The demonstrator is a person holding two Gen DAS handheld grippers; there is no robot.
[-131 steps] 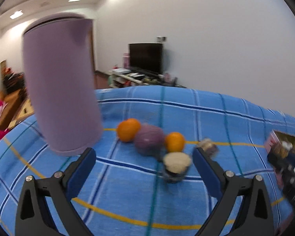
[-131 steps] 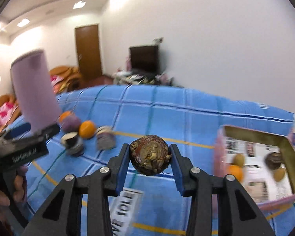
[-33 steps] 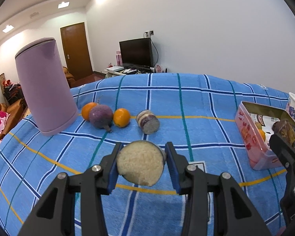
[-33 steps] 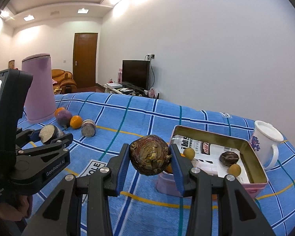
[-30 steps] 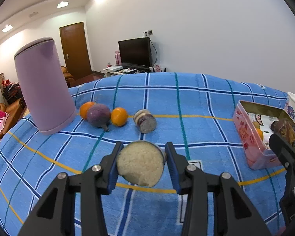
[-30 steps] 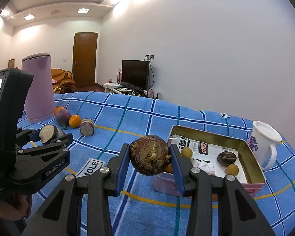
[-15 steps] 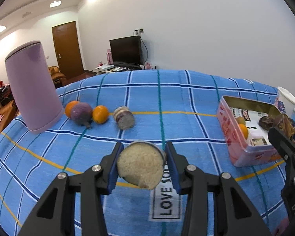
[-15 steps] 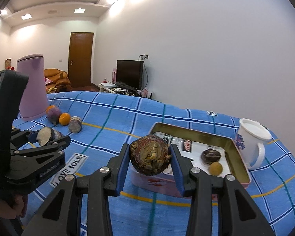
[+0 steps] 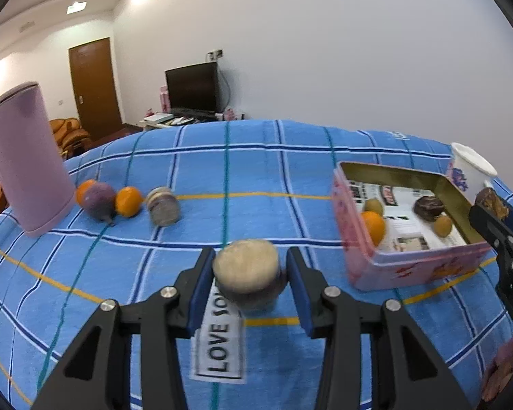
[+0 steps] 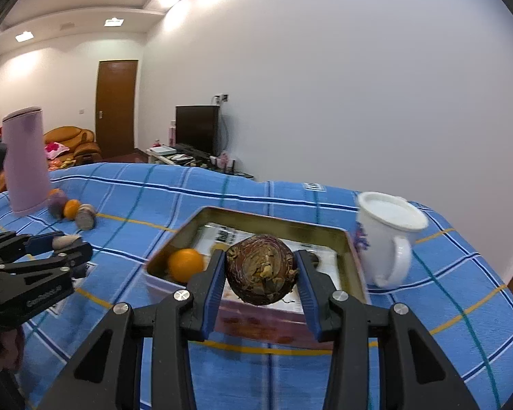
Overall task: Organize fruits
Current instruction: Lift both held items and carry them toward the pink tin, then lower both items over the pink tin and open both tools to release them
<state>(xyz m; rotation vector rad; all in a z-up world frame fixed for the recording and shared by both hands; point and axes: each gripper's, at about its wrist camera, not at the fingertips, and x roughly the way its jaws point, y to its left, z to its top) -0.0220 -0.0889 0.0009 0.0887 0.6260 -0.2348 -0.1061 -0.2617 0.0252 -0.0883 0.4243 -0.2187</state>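
A living room with white walls, a brown door point(image 10: 116, 106) and a dark TV point(image 10: 197, 129) sits behind the surface, which wears a blue checked cloth point(image 9: 256, 157). The pink tin box point(image 9: 407, 266) stands open on the right side of it, lined with printed paper, with an orange point(image 10: 184, 264) and some small fruits already inside. The right gripper point(image 10: 260, 275) is the nearer one: its fingers are closed snug on a round brown scaly fruit point(image 10: 260, 273), which hangs right at the box's near wall, so the box lies straight ahead and a bit below. The left gripper point(image 9: 248, 275) has a cut taro half point(image 9: 248, 273), pale face up, between its fingers; the fingers are closing, and a thin gap seems to show beside the right one. For this hand the box is off to the right. More fruit waits far left by the tall purple jug point(image 9: 27, 164): two oranges, a purple round fruit point(image 9: 99, 200) and another taro piece point(image 9: 163, 206). A white mug point(image 10: 388, 235) stands just beside the box. A white tag on the cloth reads "LOVE SO" point(image 9: 222, 338), with the rest hidden. The left gripper's side has printed letters, but they are too blurry to read for sure.
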